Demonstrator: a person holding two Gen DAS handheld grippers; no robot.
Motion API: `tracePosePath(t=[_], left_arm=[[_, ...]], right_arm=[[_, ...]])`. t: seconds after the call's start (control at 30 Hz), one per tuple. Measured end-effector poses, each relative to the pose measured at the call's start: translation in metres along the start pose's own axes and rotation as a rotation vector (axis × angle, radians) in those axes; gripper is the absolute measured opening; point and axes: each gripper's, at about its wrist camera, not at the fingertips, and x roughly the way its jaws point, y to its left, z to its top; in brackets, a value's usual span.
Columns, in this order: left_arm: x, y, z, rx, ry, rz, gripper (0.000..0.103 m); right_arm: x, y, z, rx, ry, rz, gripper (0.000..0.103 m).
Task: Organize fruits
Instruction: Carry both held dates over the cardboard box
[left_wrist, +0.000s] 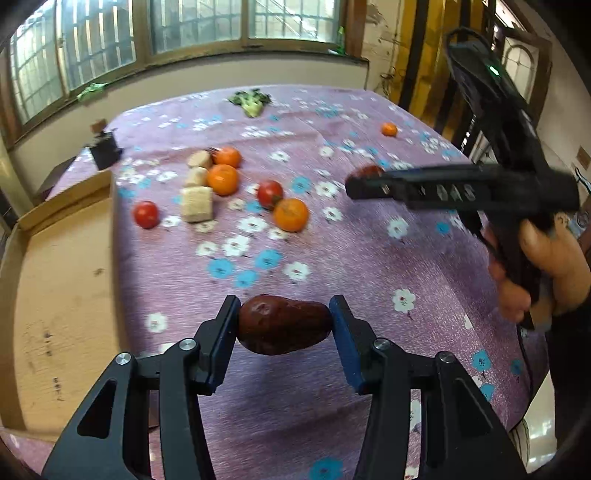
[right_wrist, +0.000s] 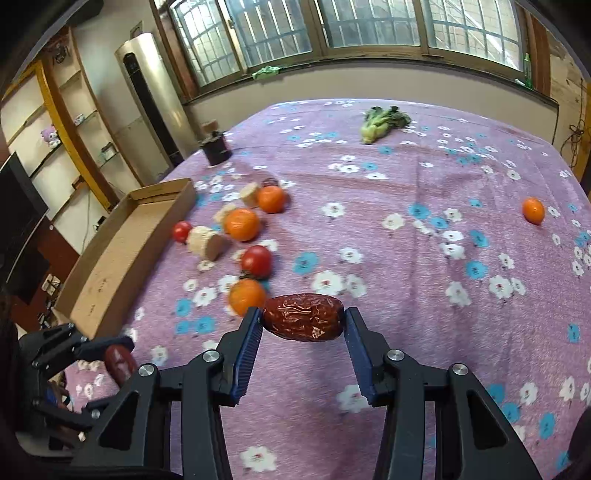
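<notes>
My left gripper (left_wrist: 284, 325) is shut on a dark red date (left_wrist: 283, 324), held above the purple flowered cloth (left_wrist: 369, 266). My right gripper (right_wrist: 303, 321) is shut on a second wrinkled red date (right_wrist: 303, 316); it also shows in the left wrist view (left_wrist: 354, 184), blurred, at the right. Oranges (left_wrist: 222, 179) (left_wrist: 291, 214), tomatoes (left_wrist: 146, 214) (left_wrist: 270, 194) and pale root pieces (left_wrist: 197, 204) lie grouped left of centre. One small orange (right_wrist: 533, 210) lies alone at the right. The left gripper and its date (right_wrist: 119, 362) show at the lower left of the right wrist view.
A shallow cardboard box (left_wrist: 62, 295) sits at the table's left edge, also in the right wrist view (right_wrist: 122, 254). A leafy green vegetable (right_wrist: 384, 122) lies at the far side. A small black object (right_wrist: 216, 149) stands at the far left corner. Windows run along the far wall.
</notes>
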Motion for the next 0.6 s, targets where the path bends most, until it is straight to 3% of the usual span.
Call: tracePosePath(t=[0.6], left_arm=[[-0.05, 0.074, -0.013, -0.144, -0.093, 0.064, 0.048]], right_arm=[[-0.005, 0.105, 0.0, -0.091, -0.045, 0.156, 0.047]])
